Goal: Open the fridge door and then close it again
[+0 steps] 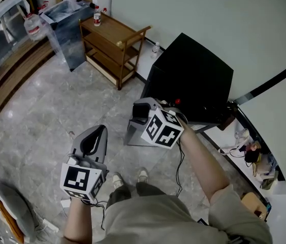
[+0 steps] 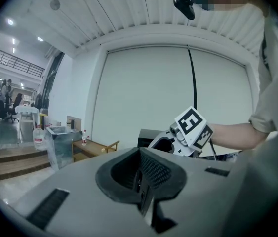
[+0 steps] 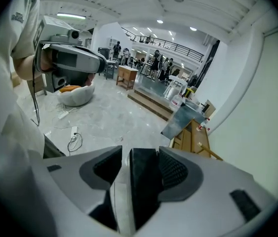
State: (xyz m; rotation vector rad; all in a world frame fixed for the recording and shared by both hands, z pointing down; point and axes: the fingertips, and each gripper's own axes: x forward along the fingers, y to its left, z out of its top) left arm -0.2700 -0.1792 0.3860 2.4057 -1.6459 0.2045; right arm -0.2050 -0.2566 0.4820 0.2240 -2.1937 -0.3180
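Over the glossy grey floor (image 1: 41,111), by the black fridge (image 1: 193,75) and white wall (image 1: 209,14), the left gripper (image 2: 139,157) is closed and empty, the right gripper (image 3: 125,154) parted, empty.

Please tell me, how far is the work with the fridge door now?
Done: nothing certain. The fridge looks shut, and the views do not show whether it was already opened. In hand: neither claw touches it. The right claw is open and empty, facing the floor; the left claw is shut and empty. Left: probably opening and closing the door, unless both are already over.
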